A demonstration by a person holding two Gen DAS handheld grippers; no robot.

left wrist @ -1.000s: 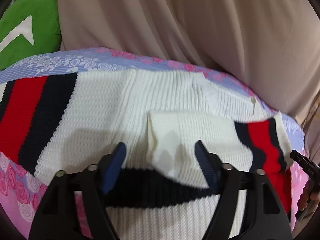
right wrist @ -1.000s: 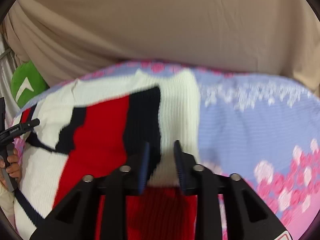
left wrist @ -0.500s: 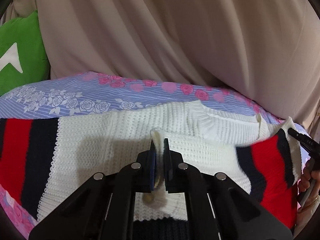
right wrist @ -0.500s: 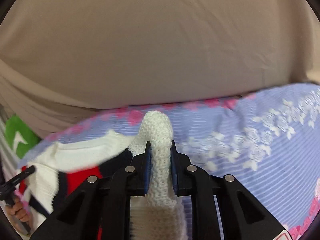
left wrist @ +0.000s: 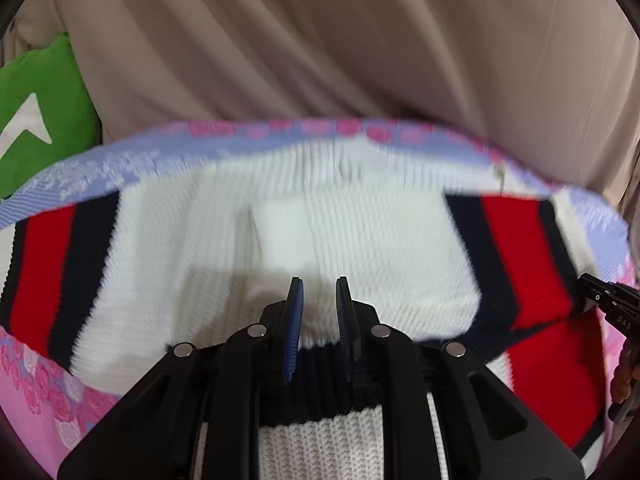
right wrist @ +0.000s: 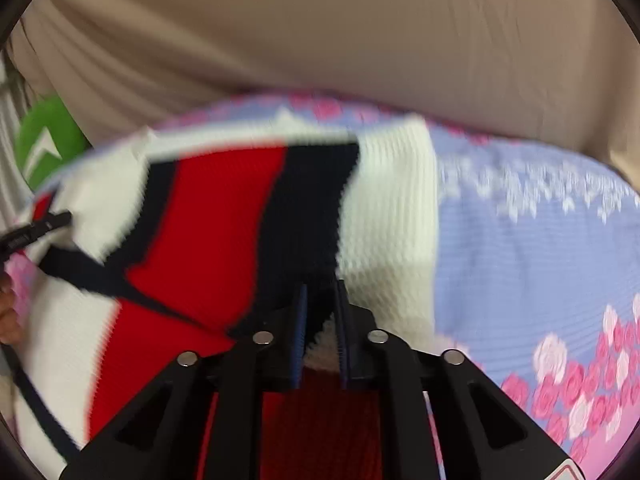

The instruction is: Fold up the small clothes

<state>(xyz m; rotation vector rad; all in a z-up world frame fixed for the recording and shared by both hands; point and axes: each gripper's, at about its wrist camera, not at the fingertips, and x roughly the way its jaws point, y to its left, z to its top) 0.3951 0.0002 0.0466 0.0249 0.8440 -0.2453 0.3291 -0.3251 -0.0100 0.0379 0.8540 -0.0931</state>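
A white knit sweater (left wrist: 360, 232) with red and navy stripes lies spread on the floral sheet (left wrist: 120, 160). My left gripper (left wrist: 319, 280) hovers over the sweater's middle near a navy band. Its jaws are opening and nothing is pinched between them. A small folded white flap (left wrist: 280, 228) lies flat just beyond it. In the right wrist view the red and navy sleeve (right wrist: 240, 220) lies across the white body. My right gripper (right wrist: 320, 286) is low over it, its jaws closing with fuzzy white knit (right wrist: 324, 340) between the pads. The picture is blurred.
Beige drapery (left wrist: 320, 40) rises right behind the bed. A green cushion (left wrist: 36, 120) sits at the far left. The right gripper's tip (left wrist: 608, 304) and a hand (left wrist: 626, 376) show at the left view's right edge. Bare floral sheet (right wrist: 540, 260) lies right of the sweater.
My left gripper let go of the white fold, which now lies flat, and its jaws parted a little. My right gripper came down from its raised position with the knit.
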